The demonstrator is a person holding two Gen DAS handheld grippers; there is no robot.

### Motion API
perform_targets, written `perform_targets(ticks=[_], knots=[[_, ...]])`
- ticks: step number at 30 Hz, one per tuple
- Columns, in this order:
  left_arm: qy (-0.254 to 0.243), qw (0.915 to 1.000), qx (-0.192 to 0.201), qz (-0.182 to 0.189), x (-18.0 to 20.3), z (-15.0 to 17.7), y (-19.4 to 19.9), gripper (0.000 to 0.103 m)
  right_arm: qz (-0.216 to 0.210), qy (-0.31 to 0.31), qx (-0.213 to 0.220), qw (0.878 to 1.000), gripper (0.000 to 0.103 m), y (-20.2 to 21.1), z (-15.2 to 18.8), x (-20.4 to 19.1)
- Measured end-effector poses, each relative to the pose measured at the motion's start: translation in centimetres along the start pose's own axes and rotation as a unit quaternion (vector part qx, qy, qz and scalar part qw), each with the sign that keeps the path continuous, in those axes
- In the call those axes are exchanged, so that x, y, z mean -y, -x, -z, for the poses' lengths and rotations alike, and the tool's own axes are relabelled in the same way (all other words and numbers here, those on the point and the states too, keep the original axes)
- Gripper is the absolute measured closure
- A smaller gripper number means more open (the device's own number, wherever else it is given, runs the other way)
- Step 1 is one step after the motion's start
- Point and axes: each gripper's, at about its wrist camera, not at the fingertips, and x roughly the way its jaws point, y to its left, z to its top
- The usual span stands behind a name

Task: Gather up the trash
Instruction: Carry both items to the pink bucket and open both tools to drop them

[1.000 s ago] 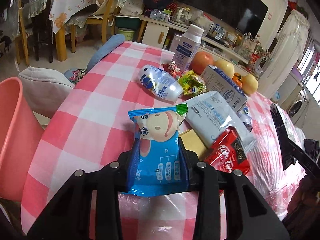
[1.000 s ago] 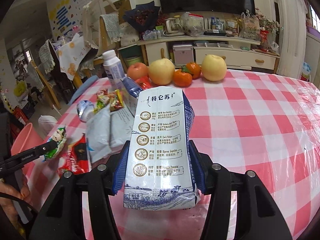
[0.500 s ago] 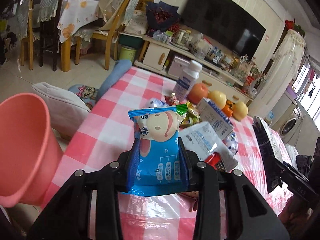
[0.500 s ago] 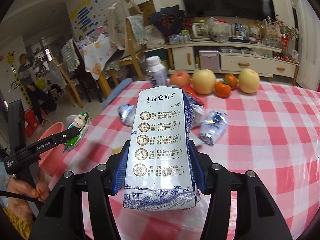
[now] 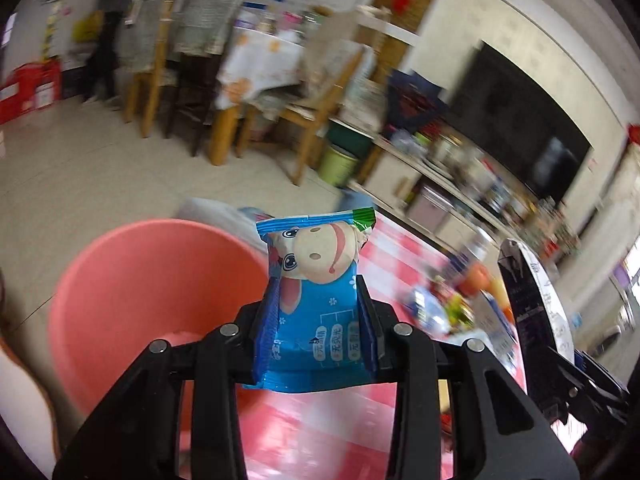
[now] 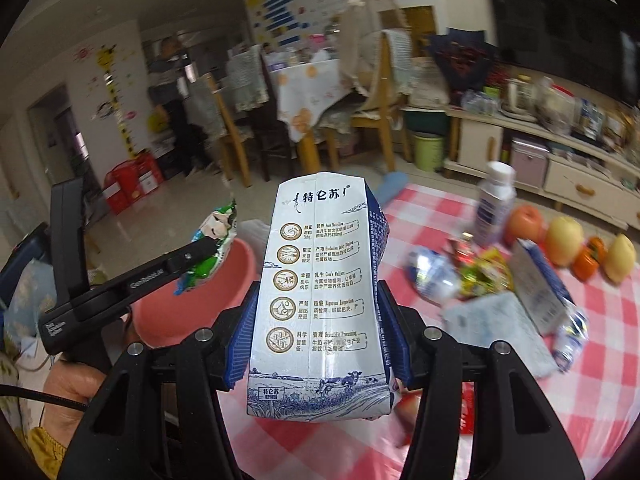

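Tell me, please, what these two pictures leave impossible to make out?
- Pink bin: its bottom, left wrist view, hidden by the left tool and snack packet.
- Table litter: labels blurred, right wrist view.
- Milk carton: far side hidden; the right tool grips it.

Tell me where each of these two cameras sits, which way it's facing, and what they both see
Left wrist: on the left gripper, looking along its fingers at the blue snack packet it clamps, pink bin beyond; own black fingers show.
Right wrist: on the right gripper, facing the clamped milk carton and checked table; the person's left hand shows.
Shared: bin, packet, carton, table, each other's gripper.
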Motion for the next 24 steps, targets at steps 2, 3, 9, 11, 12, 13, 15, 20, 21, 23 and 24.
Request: perform_targets(ticks=[2,3,9,11,12,13,15,20,21,23,24], knots=[[0.023,0.9993,0.009,-0.027,-2.5,-0.8,0.2,0.066,-0.013,0.018,-0.006,1.000,0.047,-1.6,-0.9,-2.2],[0.033,0.9986,0.011,-0.039,-3.5,-1.0,0.3,0.066,-0.019,0.025,-0.010,0.999,0.047,-2.4,-1.3,-3.1],[0.090,0.9926,0.008,-0.082,-9.6,-1.8,-0.2,0.066,-0.056,0.050,-0.038,0.996,0.047,-8.1,-3.2,-7.8],[0.096,0.9914,0.000,-0.089,-10.5,-1.8,-1.0,0.066,-0.064,0.055,-0.048,0.995,0.047,-10.0,-3.4,-9.2],[0.100,0.9908,-0.004,-0.091,-10.8,-1.7,-1.2,0.066,-0.067,0.057,-0.053,0.995,0.047,-10.7,-3.3,-9.7],[0.109,0.9894,-0.007,-0.096,-11.4,-1.5,-1.3,0.065,-0.072,0.060,-0.062,0.994,0.046,-11.7,-3.2,-10.6],[0.120,0.9872,-0.005,-0.104,-12.2,-1.6,-1.4,0.060,-0.073,0.063,-0.074,0.993,0.041,-12.9,-2.8,-11.4],[0.122,0.9835,0.004,-0.134,-12.6,-1.9,-1.5,0.032,-0.050,0.061,-0.070,0.994,0.020,-13.7,-1.4,-11.8],[0.119,0.9835,0.006,-0.136,-12.5,-1.7,-1.3,0.030,-0.039,0.062,-0.066,0.995,0.018,-13.3,-1.1,-11.6],[0.114,0.9840,0.019,-0.136,-12.1,-1.6,-0.9,0.025,-0.021,0.061,-0.057,0.996,0.015,-12.5,-0.6,-11.1],[0.112,0.9842,0.028,-0.135,-11.8,-1.6,-0.7,0.022,-0.012,0.060,-0.052,0.997,0.015,-12.0,-0.4,-10.5]])
